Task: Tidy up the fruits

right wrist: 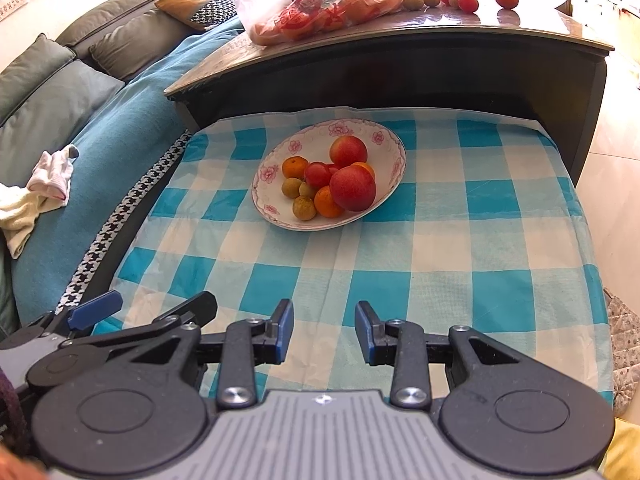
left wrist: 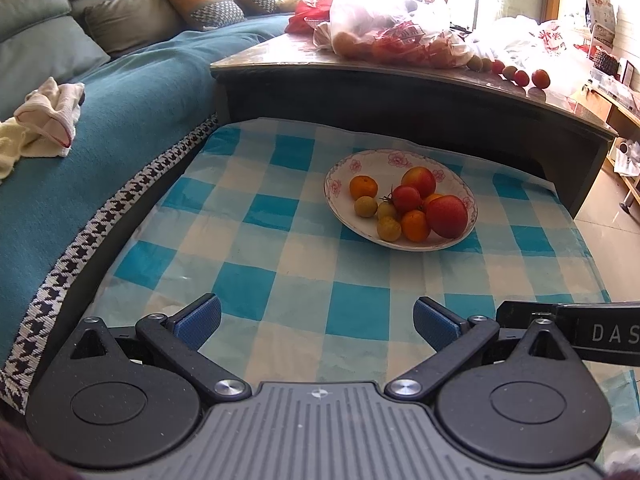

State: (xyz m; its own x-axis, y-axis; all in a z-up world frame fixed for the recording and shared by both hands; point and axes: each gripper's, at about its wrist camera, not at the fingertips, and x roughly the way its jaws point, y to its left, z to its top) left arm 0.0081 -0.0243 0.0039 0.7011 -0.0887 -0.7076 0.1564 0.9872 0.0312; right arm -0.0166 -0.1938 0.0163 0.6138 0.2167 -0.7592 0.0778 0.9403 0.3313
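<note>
Both claws hang empty above the blue-and-white checked cloth: left gripper spread wide, right gripper partly released. Ahead sits the floral white plate piled with apples, oranges and tomatoes, probably gathered there already; small loose fruits line the dark table beyond.

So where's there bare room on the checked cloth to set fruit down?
The checked cloth is bare between the plate and both grippers, and right of the plate to the cloth's edge. The plate itself is crowded with fruit, and the wooden table behind holds bags and loose fruit.
</note>
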